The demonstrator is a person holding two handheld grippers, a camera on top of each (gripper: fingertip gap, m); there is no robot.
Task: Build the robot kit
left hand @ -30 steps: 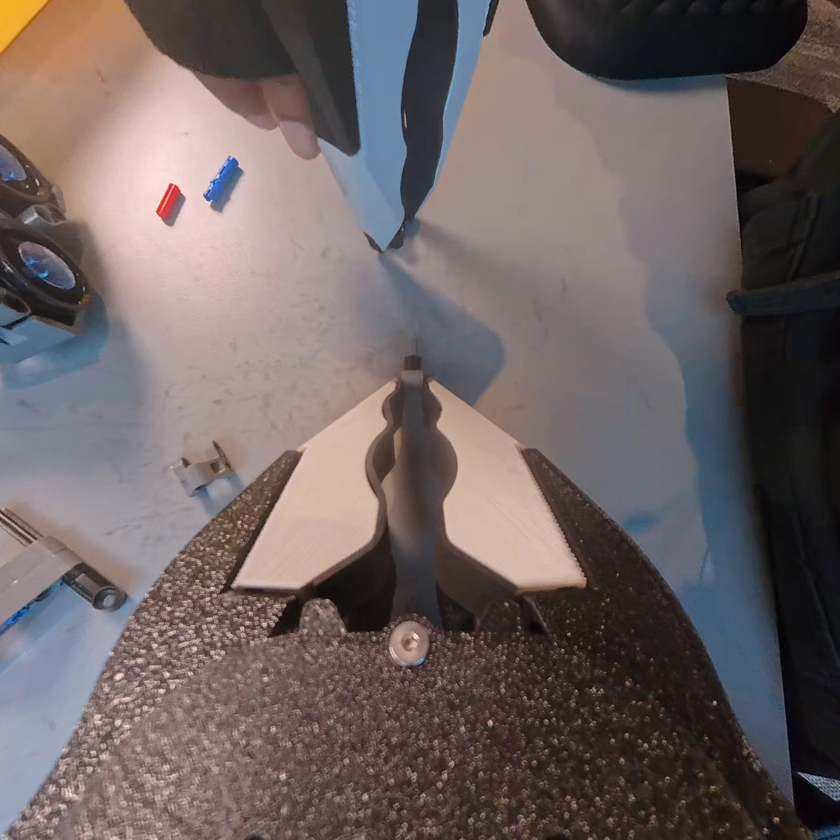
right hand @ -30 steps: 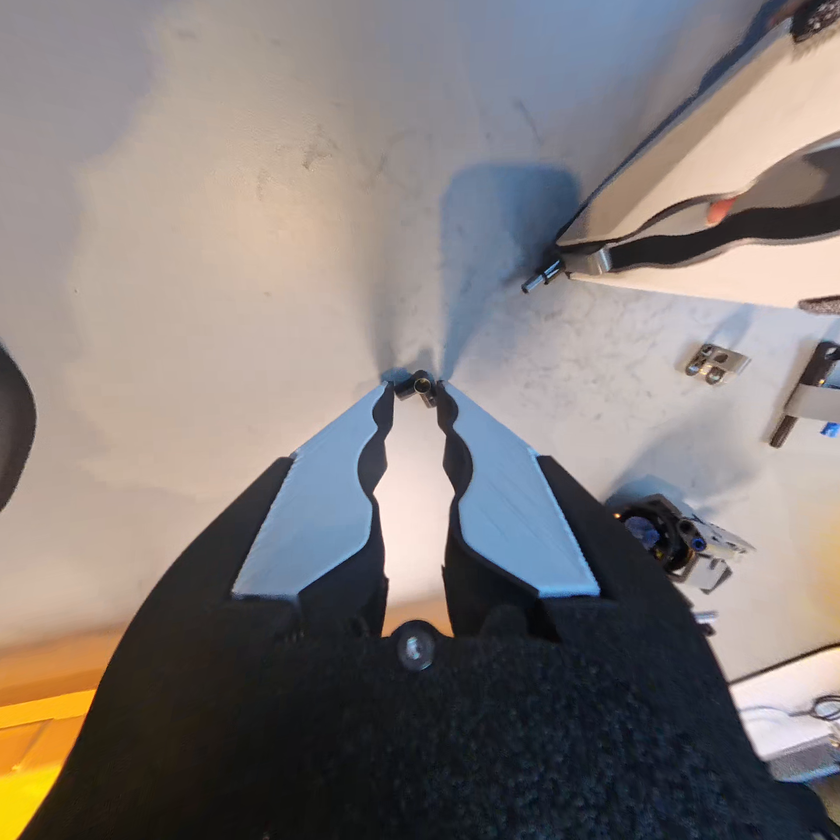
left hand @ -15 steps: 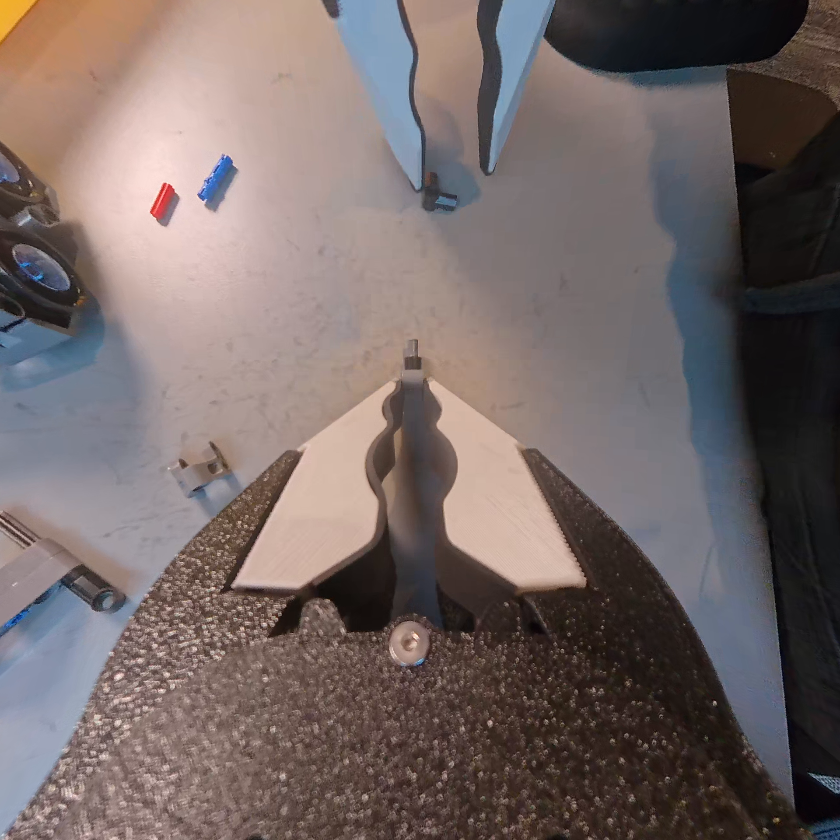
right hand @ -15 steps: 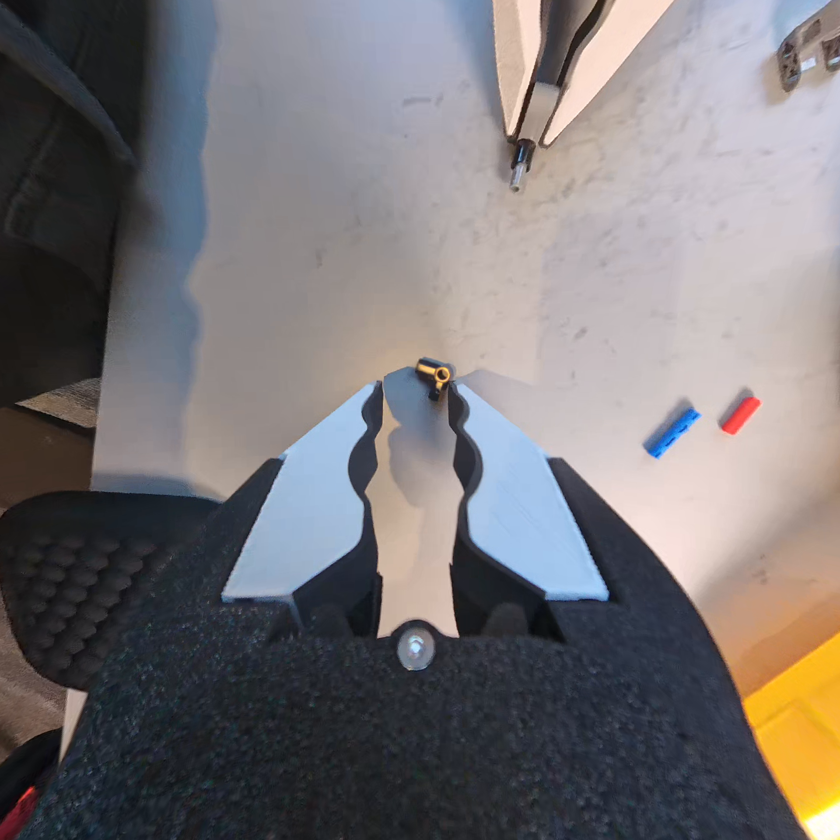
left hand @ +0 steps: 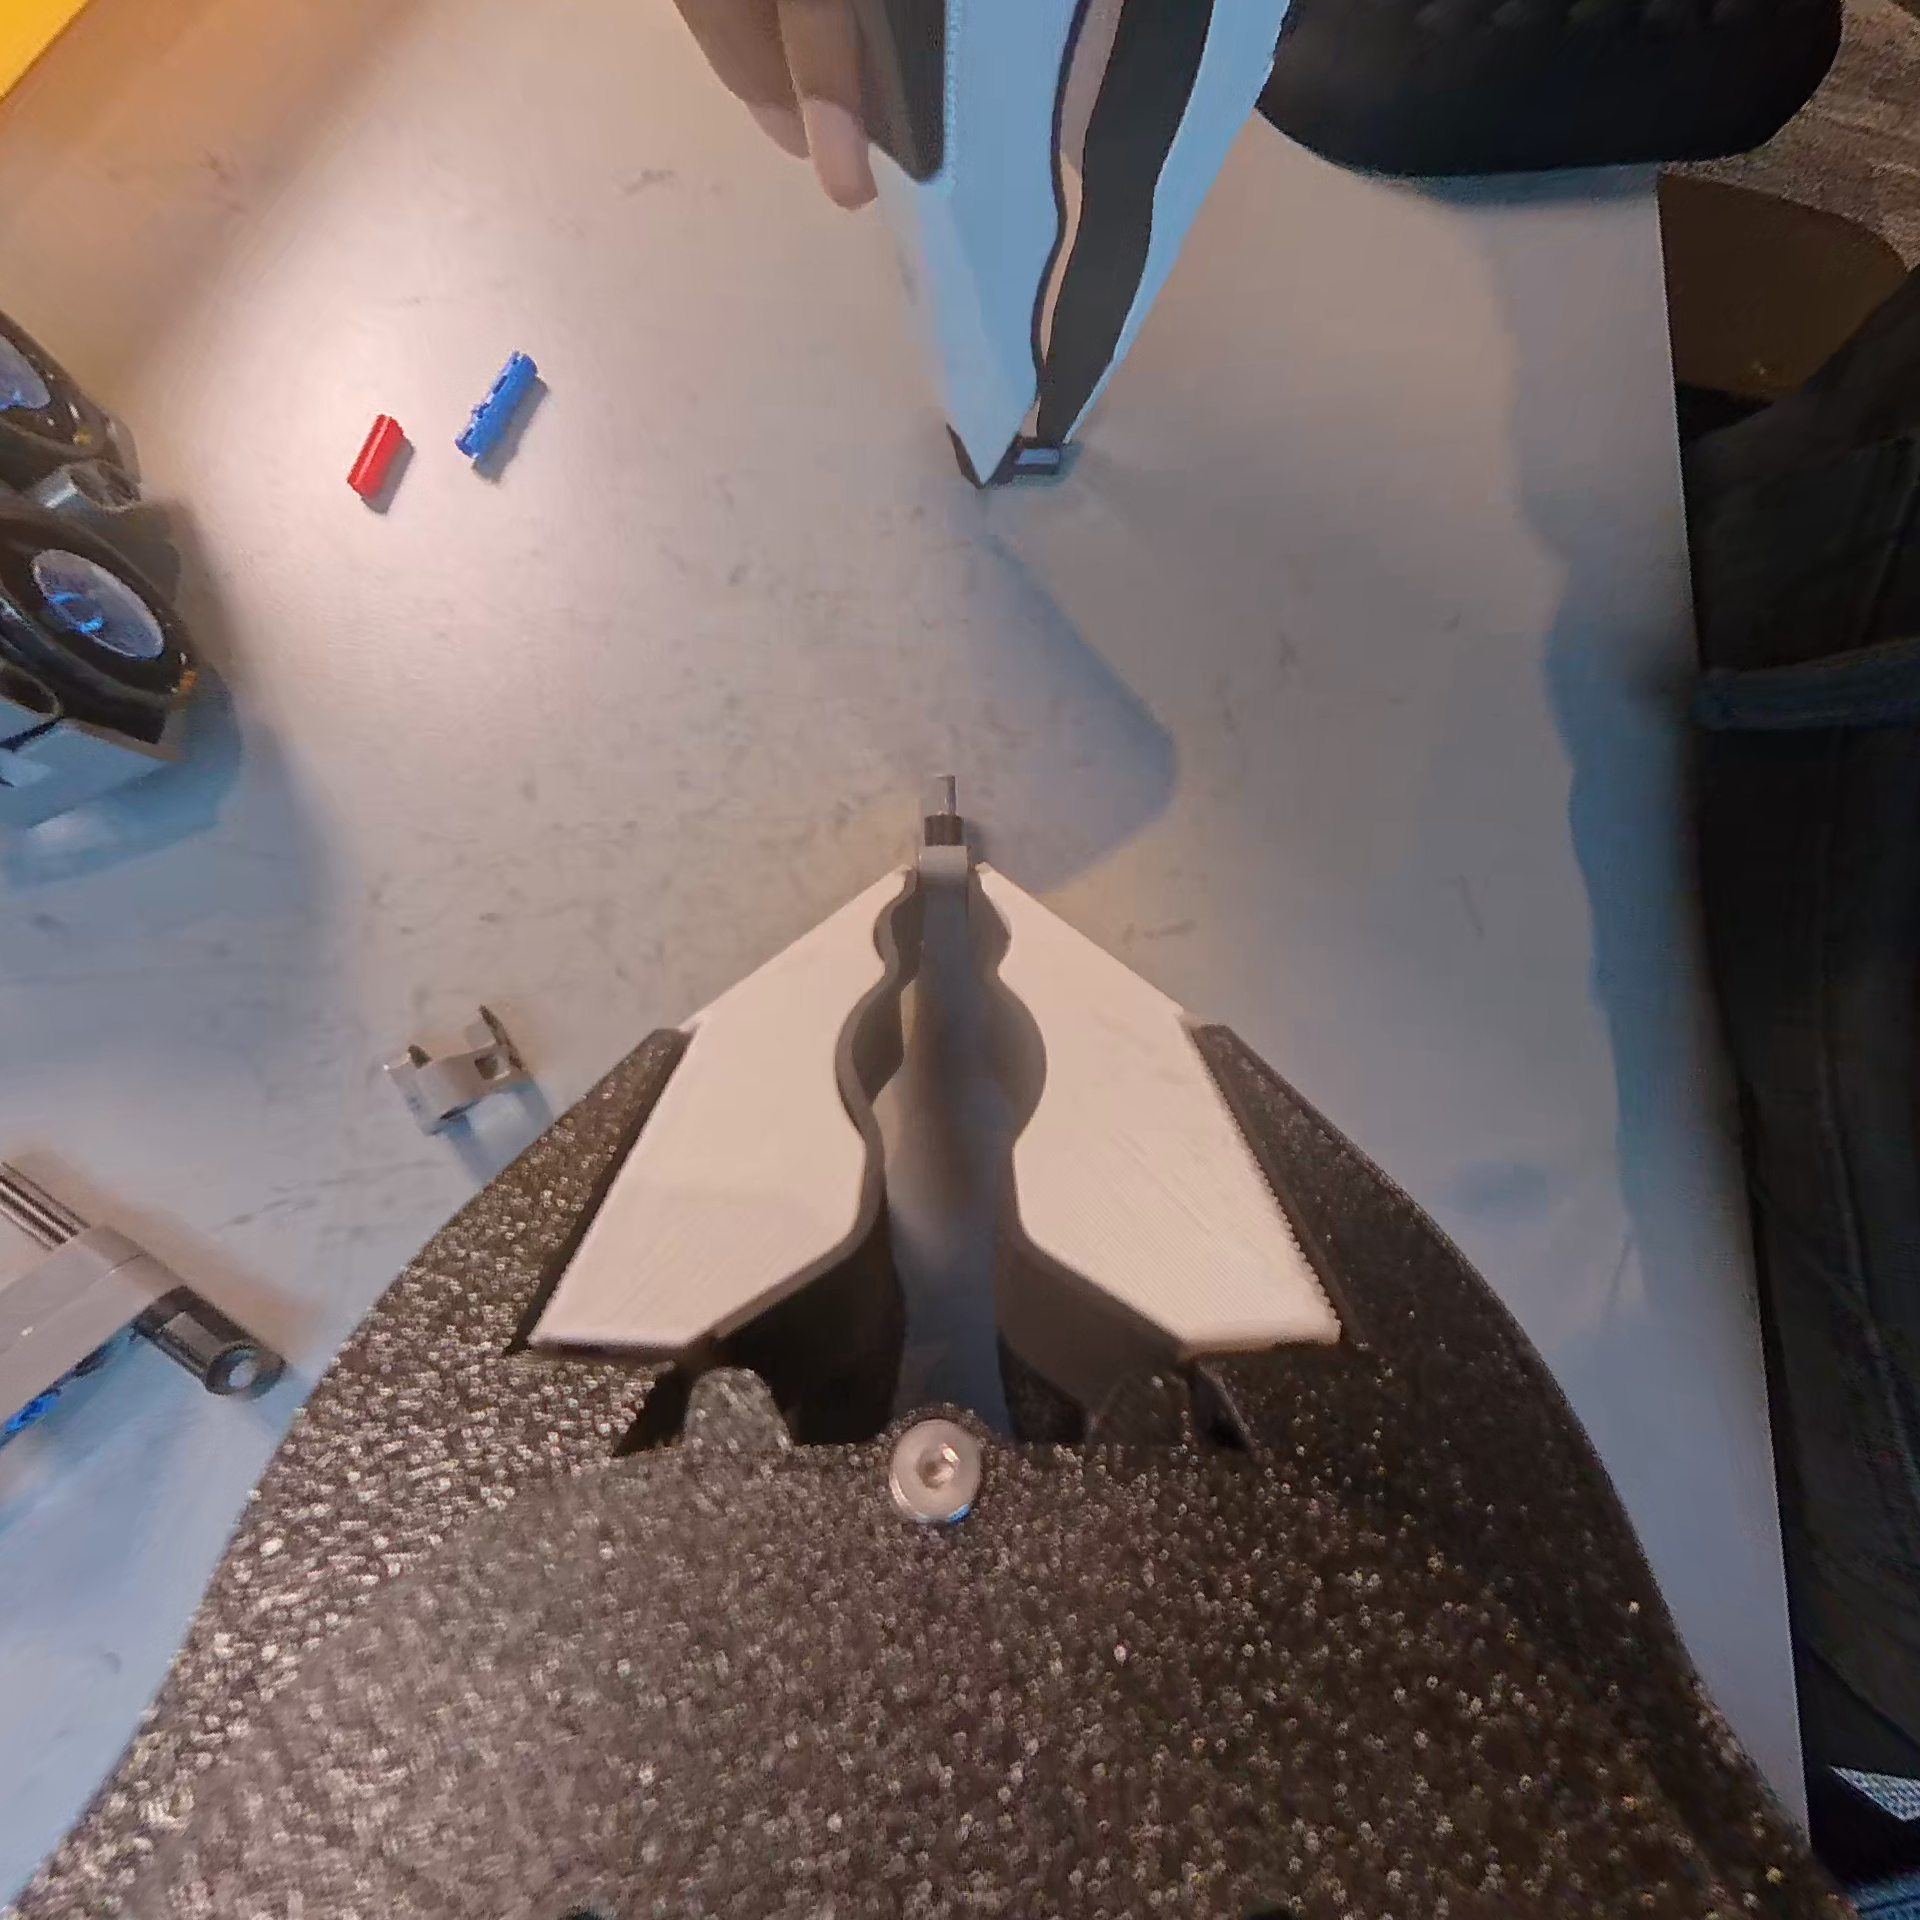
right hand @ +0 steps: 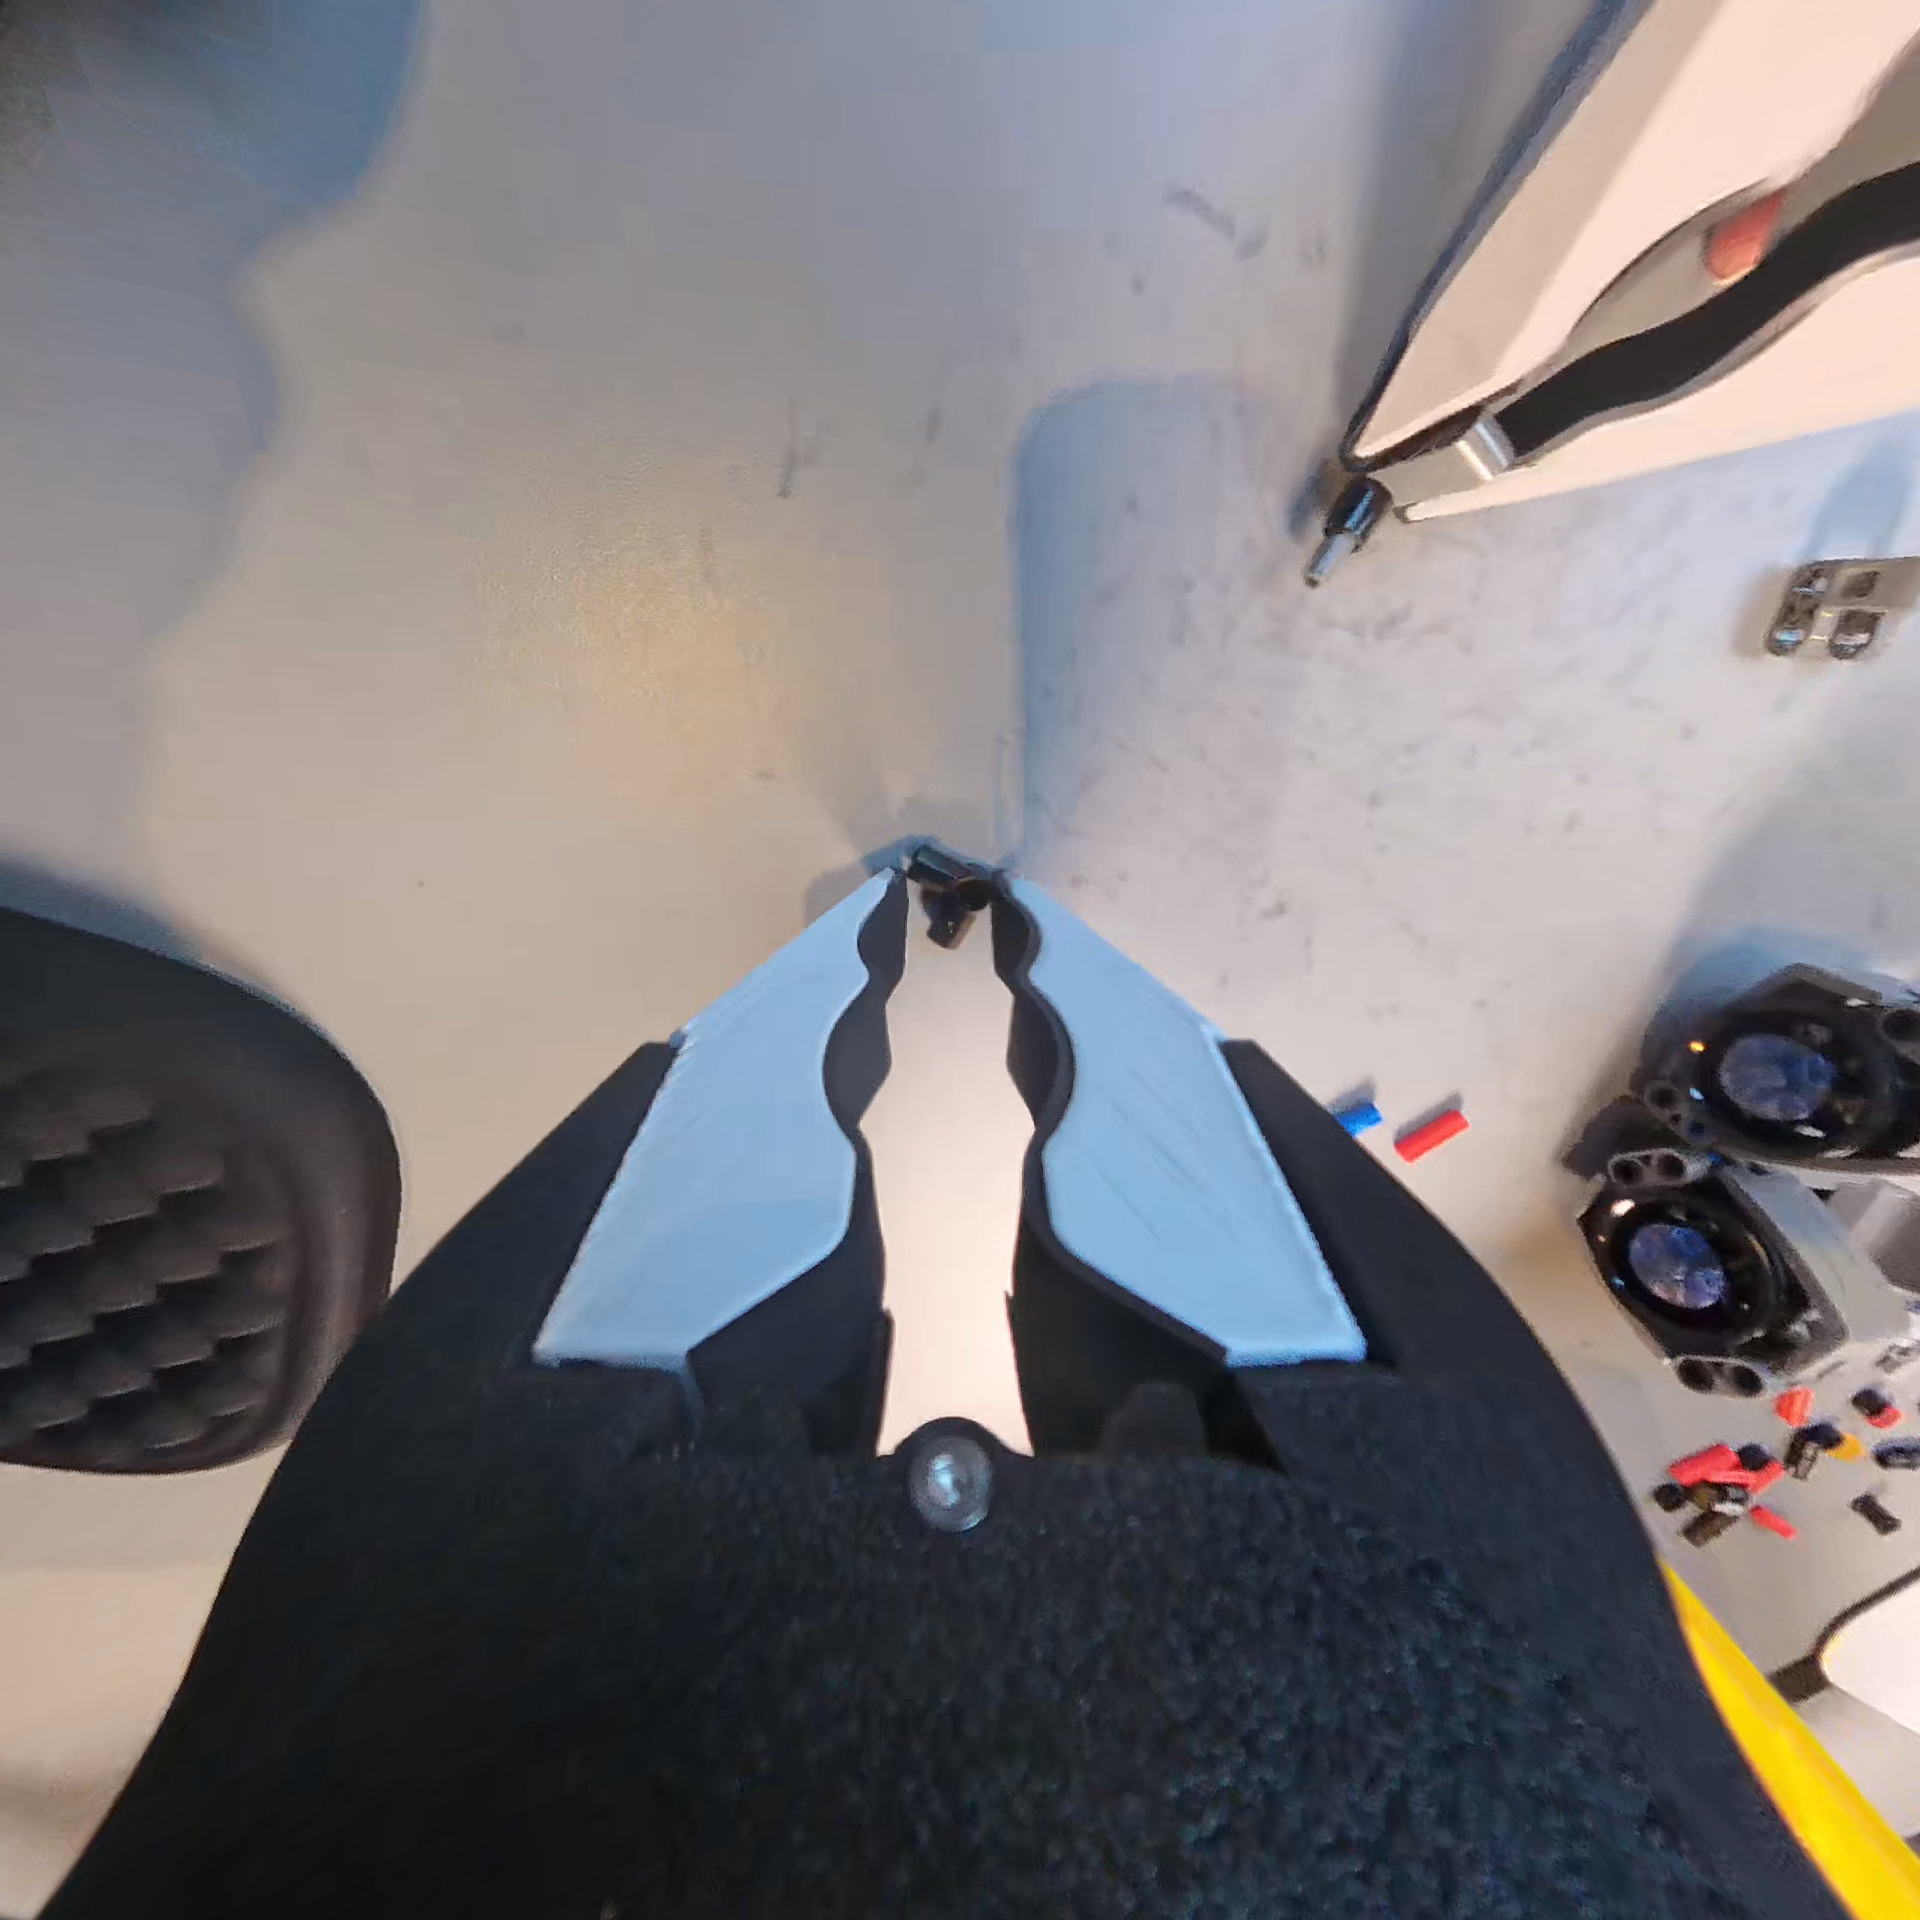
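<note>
Left tool (left hand: 943,868) clamps a grey pin (left hand: 943,805); right tool (right hand: 945,883) pinches a black connector (right hand: 951,896) mid-table (right hand: 623,520).

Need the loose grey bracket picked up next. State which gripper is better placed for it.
Left. The grey bracket lies just beside the left gripper and far from the right gripper. Both are occupied, though: the left clamps a grey pin piece, the right a black connector.

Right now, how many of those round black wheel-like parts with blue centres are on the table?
2, stacked close together at the table's edge: one farther from the camera in the right wrist view, one nearer. More may lie hidden beyond the frame.
</note>
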